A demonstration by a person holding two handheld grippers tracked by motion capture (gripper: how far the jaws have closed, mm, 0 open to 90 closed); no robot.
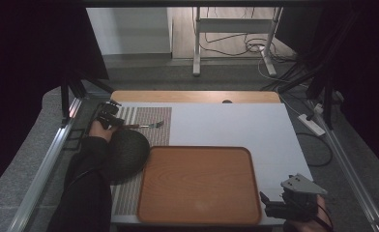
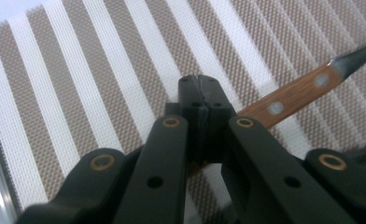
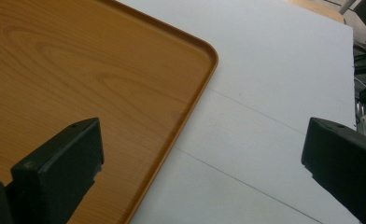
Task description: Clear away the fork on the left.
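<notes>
Wooden-handled fork lies on the striped placemat, its handle end clamped in the left tool. Lift it level, probably toward the tray. The right tool hangs wide open.

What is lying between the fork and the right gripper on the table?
In the high view, the wooden tray, with nothing on it, lies between the fork on the striped placemat and the right gripper. The rest is bare white tabletop.
</notes>
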